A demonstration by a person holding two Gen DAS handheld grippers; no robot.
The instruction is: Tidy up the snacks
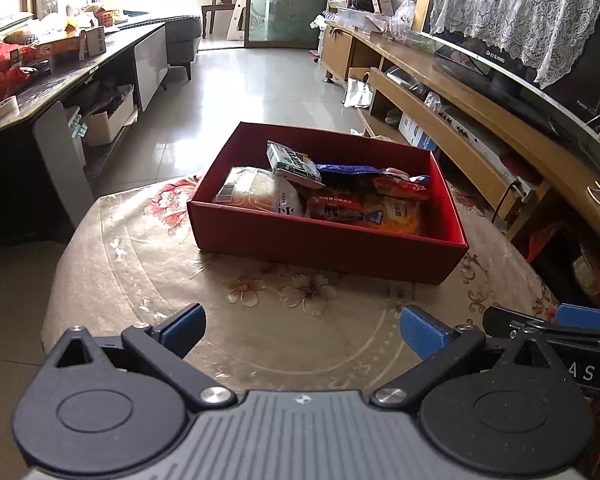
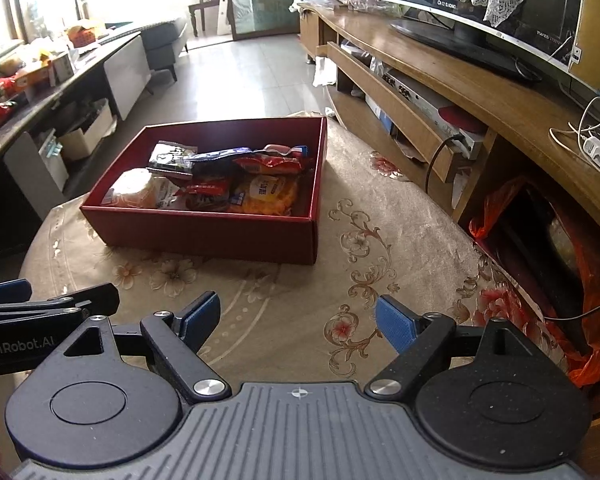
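Ahead of both grippers, on a round table under a floral cloth [image 1: 148,264], sits a red box [image 1: 324,246], open at the top and holding all the snacks in sight. Taken from the left as the left wrist camera shows it, the first thing inside is a pale packet with a barcode [image 1: 256,190] lying against the near left wall. Leaning over its far edge is a small green-and-white packet [image 1: 292,162], tilted. Next comes a red packet with white lettering [image 1: 336,204] near the front wall, with a dark blue bag [image 1: 348,172] behind it. Farther right lies a yellow bag [image 1: 396,216], and a red crinkled bag [image 1: 400,186] rests on top of it; what lies beneath this heap is hard to make out. The right end of the box floor is bare. The left gripper [image 1: 300,334] hangs over the cloth short of the box's near wall, its blue pads spread wide with nothing between them. Just to its right, close alongside, is the right gripper [image 2: 298,322], also spread apart and empty, with the box ahead of it and somewhat to its left. Neither gripper touches the box.
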